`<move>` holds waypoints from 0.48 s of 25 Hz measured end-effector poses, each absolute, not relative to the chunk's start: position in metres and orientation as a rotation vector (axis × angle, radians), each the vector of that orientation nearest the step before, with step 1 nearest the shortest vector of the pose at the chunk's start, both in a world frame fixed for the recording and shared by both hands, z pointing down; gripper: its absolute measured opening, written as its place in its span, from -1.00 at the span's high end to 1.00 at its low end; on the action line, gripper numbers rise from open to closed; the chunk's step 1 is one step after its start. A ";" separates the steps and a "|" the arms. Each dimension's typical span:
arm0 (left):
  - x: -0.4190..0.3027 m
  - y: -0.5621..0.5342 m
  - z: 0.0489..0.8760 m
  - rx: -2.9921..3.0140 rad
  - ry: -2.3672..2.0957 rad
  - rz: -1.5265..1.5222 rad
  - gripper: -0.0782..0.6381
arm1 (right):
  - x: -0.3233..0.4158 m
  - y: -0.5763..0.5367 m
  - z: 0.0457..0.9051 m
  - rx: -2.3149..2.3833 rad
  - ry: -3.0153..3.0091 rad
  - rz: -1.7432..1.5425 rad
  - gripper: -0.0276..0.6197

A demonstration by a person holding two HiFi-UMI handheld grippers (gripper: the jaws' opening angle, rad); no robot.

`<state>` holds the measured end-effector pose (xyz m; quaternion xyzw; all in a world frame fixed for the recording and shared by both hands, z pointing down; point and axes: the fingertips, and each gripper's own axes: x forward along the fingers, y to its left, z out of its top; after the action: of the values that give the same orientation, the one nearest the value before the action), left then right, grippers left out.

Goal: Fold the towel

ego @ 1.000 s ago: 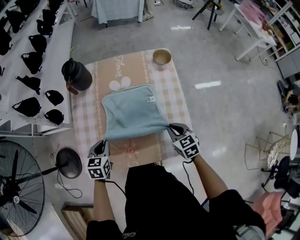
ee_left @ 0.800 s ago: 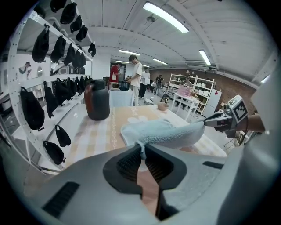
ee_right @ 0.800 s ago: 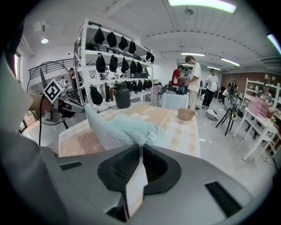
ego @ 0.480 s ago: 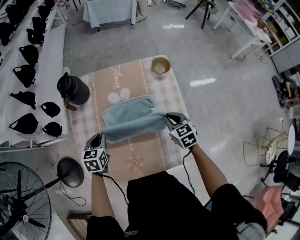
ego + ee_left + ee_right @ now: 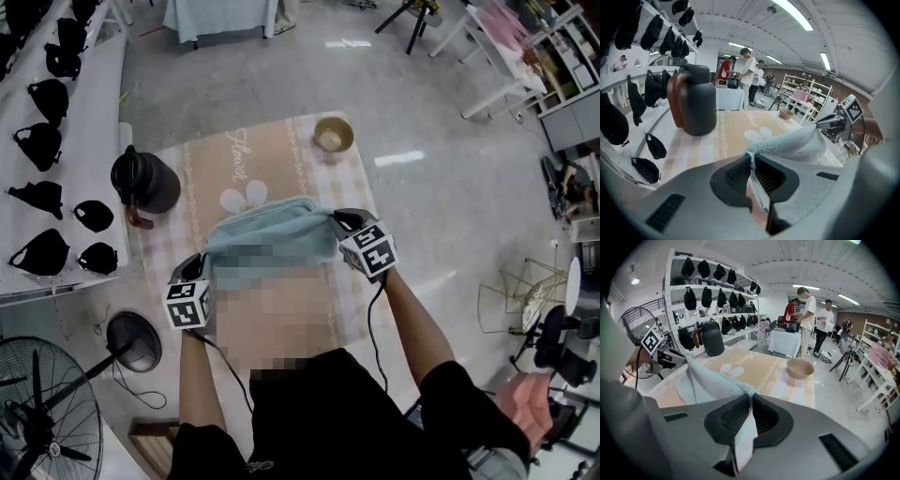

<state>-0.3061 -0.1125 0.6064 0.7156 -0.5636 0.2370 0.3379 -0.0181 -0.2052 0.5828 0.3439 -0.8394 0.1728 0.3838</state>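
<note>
A pale blue towel [image 5: 270, 232] is hanging slack between two grippers above the flower-print tablecloth [image 5: 281, 159], a little to the right of the black jug [image 5: 145, 180] and nearer the person than the jug is. The left gripper [image 5: 751, 158], on the jug's side, is pinching one corner, its jaws closed hard on the hem. The right gripper [image 5: 751, 398], across the towel from the jug, is clamping the opposite corner the same way. The fabric is sagging and bunching between the two grips, suggesting a light, limp terry cloth with no stiffness of its own. It is probably best taken by its corners or hem, both at once and pulled taut, so that the edge is coming down straight. The pile is looking thick and grippy rather than slick. A blurred patch is covering the near part in the head view, so how the lower layer is lying is hard to tell.
</note>
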 end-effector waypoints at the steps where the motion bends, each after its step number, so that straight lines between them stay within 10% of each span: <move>1: -0.308 -0.117 0.609 1.860 -1.465 0.620 0.69 | -0.020 -0.210 0.585 0.872 -2.133 0.441 0.83; 12: -0.320 -0.156 0.633 1.850 -1.418 0.655 0.69 | -0.035 -0.251 0.601 0.891 -2.105 0.489 0.83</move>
<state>-0.3197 -0.1558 0.6334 0.7149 -0.5482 0.2531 0.3525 -0.0345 -0.2507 0.6012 0.3507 -0.8288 0.1926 0.3911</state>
